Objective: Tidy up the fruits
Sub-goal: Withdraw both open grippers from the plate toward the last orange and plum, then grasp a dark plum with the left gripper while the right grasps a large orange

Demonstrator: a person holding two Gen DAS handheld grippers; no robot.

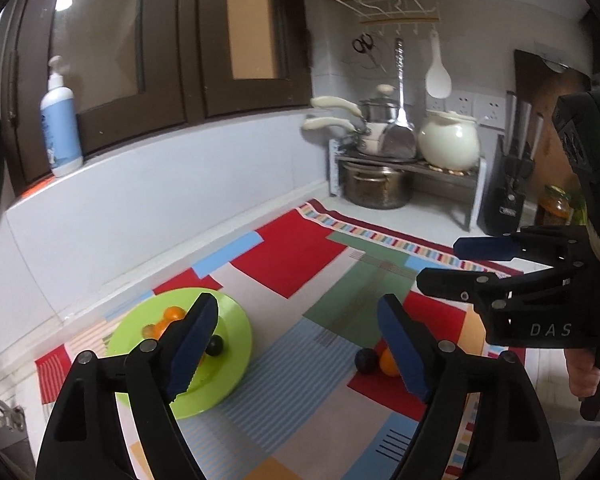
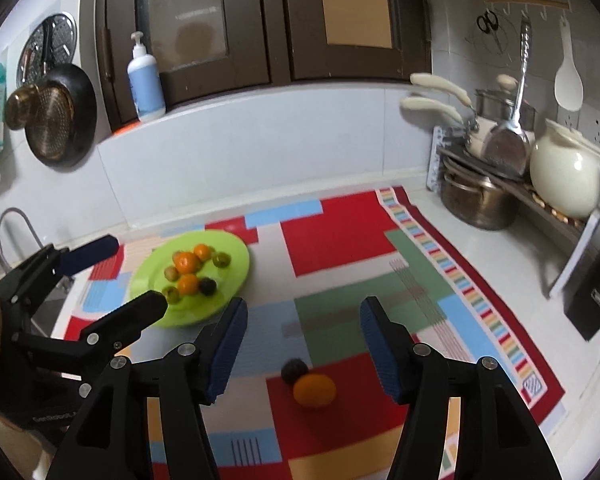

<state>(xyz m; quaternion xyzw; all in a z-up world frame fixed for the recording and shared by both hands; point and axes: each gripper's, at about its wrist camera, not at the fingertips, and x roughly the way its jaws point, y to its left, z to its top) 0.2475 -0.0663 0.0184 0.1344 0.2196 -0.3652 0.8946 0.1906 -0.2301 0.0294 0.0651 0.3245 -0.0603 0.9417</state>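
**Two fruits waiting on the mat, both grippers empty**

On the left, the green plate (image 2: 236, 270) is sitting on the patterned mat (image 2: 332, 236), already carrying several oranges and darker fruits. The left gripper (image 1: 296, 340) is hovering near it with its fingers spread wide and nothing between them. Moving right, the loose orange (image 2: 314, 390) and the dark plum (image 2: 294, 372) are lying on a red patch of the mat, touching each other, well apart from the plate. The right gripper (image 2: 302, 344) is hanging over this pair, fingers also wide and empty.

The likely trouble: because the two fruits are touching, closing on one may be nudging the other, and either could be rolling off across the mat. A round fruit could also be slipping out if gripped off-centre.

The mat is covering a pale worktop (image 2: 432, 204) in a kitchen corner; pots (image 2: 476, 204) and a cream jar (image 2: 564, 176) are standing on a rack at the far right.
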